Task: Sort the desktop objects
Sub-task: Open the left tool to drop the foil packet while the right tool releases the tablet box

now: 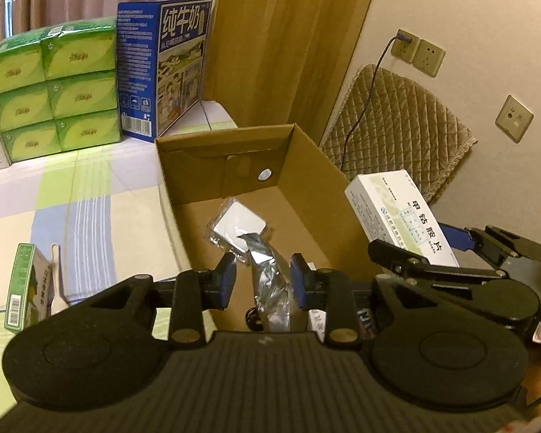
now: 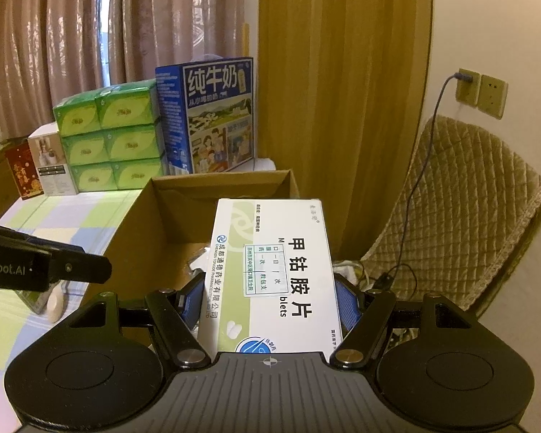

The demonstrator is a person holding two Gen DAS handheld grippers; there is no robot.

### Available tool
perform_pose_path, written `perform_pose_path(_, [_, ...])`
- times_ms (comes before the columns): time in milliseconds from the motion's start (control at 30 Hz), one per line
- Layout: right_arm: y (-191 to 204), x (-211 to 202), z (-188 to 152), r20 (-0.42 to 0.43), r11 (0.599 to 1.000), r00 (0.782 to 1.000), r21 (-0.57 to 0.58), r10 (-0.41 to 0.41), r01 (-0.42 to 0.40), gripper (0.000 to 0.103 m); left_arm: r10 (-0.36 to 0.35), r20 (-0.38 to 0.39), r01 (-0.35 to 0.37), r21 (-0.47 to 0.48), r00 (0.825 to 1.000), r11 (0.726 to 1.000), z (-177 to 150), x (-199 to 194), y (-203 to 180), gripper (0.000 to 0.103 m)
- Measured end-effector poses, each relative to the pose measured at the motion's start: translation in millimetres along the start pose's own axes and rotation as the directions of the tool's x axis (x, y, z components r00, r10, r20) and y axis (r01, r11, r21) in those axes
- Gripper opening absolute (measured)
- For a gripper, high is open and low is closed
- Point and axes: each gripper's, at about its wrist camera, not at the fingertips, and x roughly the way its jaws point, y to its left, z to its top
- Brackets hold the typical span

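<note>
The right gripper (image 2: 270,299) sits nearest the lens, its two blue pads clamped on the long sides of a white medicine box (image 2: 270,270) that lies flat between them, printed face up, its far end reaching over the near rim of the open cardboard box (image 2: 169,209). The left gripper (image 1: 259,281) hangs over the same cardboard box (image 1: 306,187) with its blue fingertips (image 1: 227,281) spread apart; a crumpled silver foil packet (image 1: 270,274) shows in the gap, but whether it touches either pad cannot be told. In the left wrist view the medicine box (image 1: 400,216) is held just past the right wall of the cardboard box, beside the left gripper.

The worktop carries a cloth of pale green, lilac and cream checks (image 1: 72,198). Behind it hang pinkish curtains (image 2: 72,36) and an ochre curtain (image 2: 342,72); a quilted tan cushion (image 2: 469,209) leans against the cream wall on the right, with a cable (image 2: 422,180) running to a wall socket (image 2: 467,86).

At the worktop's far edge stand one blue milk carton case (image 1: 166,65) and six green tissue packs (image 1: 54,86) stacked two wide and three high. Near the left edge lie one small green box (image 1: 23,288) and one white plastic spoon (image 1: 56,281). Inside the cardboard box lies one clear-wrapped white card (image 1: 238,223).
</note>
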Motion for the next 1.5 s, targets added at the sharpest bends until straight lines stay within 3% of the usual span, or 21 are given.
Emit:
perform_pose_path(500, [8.2, 2.0, 3.4, 0.025, 0.999, 0.999, 0.005, 0.048, -0.048, 0.068, 0.019, 0.012, -0.019, -0.015, 1.000, 1.000, -9.0, -8.3, 5.9, 0.035])
perform_pose_path(567, [8.5, 1.4, 3.4, 0.030, 0.999, 0.999, 0.007, 0.043, -0.043, 0.076, 0.025, 0.015, -0.024, -0.020, 1.000, 0.999, -9.9, -10.1, 7.2, 0.048])
perform_pose_path(667, [5.6, -1.0, 0.4, 0.032, 0.999, 0.999, 0.019, 0.038, -0.039, 0.078, 0.037, 0.029, -0.036, -0.029, 0.999, 0.999, -12.3, -13.5, 11.4, 0.066])
perform_pose_path(933, [-0.2, -14.0, -12.0, 0.010, 0.999, 1.000, 0.034, 0.018, -0.018, 0.081, 0.077, 0.038, -0.075, -0.040, 0.996, 0.996, -19.4, -22.5, 22.0, 0.081])
perform_pose_path(1200, [7.3, -38.1, -20.5, -0.002, 0.999, 1.000, 0.038, 0.031, -0.031, 0.101, 0.126, 0.072, -0.124, -0.028, 0.989, 0.992, -31.6, -41.7, 22.3, 0.095])
perform_pose_path(1500, [24.0, -64.7, -27.8, -0.035, 0.998, 0.998, 0.049, 0.049, -0.048, 0.101, 0.149, 0.093, -0.148, -0.025, 0.984, 0.989, -46.4, -70.8, 17.3, 0.101])
